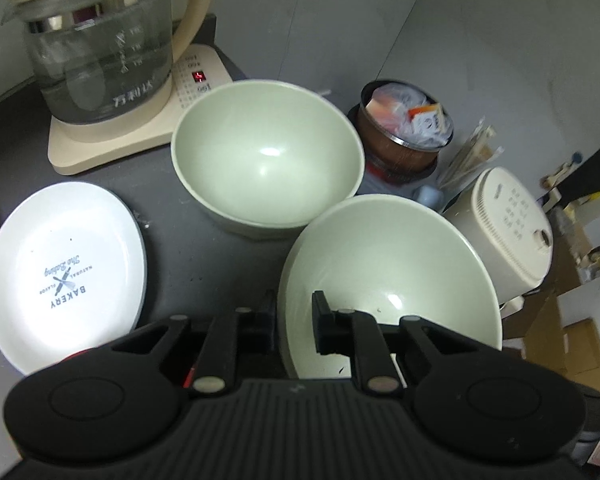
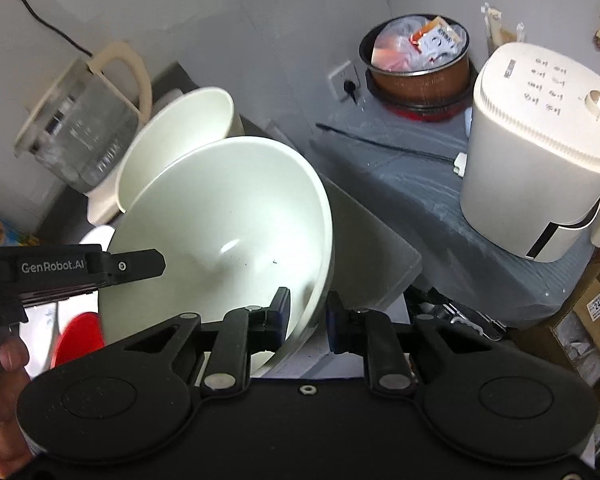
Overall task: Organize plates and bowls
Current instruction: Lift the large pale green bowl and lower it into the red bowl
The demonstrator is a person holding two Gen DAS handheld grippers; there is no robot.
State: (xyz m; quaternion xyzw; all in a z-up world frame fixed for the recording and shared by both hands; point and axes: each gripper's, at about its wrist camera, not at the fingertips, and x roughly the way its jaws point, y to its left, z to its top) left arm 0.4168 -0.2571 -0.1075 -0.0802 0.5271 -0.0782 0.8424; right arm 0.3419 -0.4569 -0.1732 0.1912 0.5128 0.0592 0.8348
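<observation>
Held off the dark counter (image 1: 188,236) by both grippers: near bowl (image 1: 388,276), pale green, tilted, opening facing up and toward the cameras. Left gripper (image 1: 294,320) clamped on its near rim, one finger inside, one outside; right gripper (image 2: 308,316) likewise on the opposite rim. Behind it, upright on the counter: second bowl (image 1: 268,156). Seen only from the left wrist: white plate (image 1: 66,276), flat, left of the bowls. Seen only from the right wrist: wall socket (image 2: 345,80).
</observation>
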